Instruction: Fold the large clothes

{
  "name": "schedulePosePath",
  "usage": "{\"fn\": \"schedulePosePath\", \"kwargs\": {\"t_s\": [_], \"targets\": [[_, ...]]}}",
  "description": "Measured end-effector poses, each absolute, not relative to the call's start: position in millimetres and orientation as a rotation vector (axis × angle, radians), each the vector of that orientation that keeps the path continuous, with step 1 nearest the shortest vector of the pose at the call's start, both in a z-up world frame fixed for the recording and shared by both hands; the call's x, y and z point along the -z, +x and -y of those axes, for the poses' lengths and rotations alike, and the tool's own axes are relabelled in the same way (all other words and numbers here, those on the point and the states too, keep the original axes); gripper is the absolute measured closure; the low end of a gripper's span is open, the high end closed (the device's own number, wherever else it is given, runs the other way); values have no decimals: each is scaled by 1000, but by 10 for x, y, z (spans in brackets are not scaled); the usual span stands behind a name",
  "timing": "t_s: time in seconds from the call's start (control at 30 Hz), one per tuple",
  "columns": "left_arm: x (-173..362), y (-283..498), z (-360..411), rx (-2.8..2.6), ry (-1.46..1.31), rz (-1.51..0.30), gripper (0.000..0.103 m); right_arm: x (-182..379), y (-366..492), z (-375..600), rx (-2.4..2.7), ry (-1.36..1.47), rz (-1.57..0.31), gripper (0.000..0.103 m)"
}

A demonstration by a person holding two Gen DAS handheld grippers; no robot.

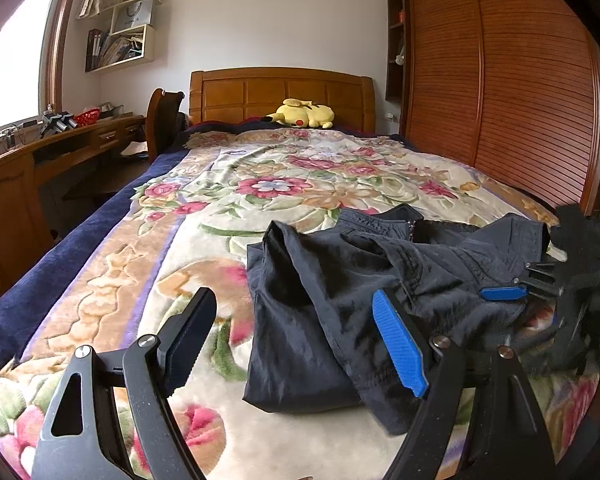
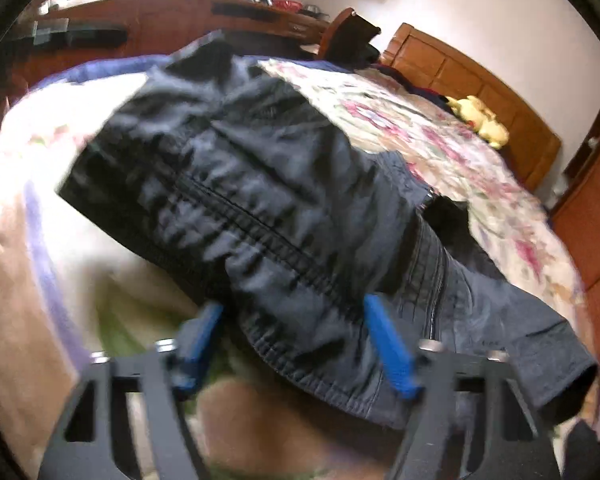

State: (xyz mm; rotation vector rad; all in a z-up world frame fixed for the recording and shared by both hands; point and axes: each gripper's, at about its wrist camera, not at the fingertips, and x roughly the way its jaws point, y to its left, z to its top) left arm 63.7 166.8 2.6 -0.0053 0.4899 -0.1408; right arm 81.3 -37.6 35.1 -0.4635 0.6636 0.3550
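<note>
The left tool [image 1: 296, 340] is seen wide open and empty, the dark garment [image 1: 340, 292] lying on the bed [image 1: 100, 272] at its 1 o'clock. The right tool [image 2: 292, 344] is nearer: the hem sits between its half-open jaws; a grip cannot be told.

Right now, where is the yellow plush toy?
The yellow plush toy lies at the bed's far end, against the wooden headboard, beyond the dark garment.
</note>
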Motion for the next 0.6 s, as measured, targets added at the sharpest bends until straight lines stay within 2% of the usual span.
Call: {"fn": "schedulePosePath", "kwargs": {"t_s": [0.03, 0.07, 0.1, 0.2, 0.6], "targets": [[-24, 642, -1673, 141, -7, -490, 22, -435, 845, 415, -374, -417, -660, 65], [-32, 646, -1680, 140, -9, -490, 22, -502, 874, 451, -374, -387, -652, 85], [-23, 650, -1687, 138, -12, -491, 22, -570, 913, 479, -361, -369, -638, 89], [-10, 683, -1700, 140, -26, -500, 22, -687, 1070, 492, -348, -362, -615, 92], [58, 752, -1647, 132, -25, -523, 22, -1032, 1978, 248, -241, -416, -505, 93]]}}
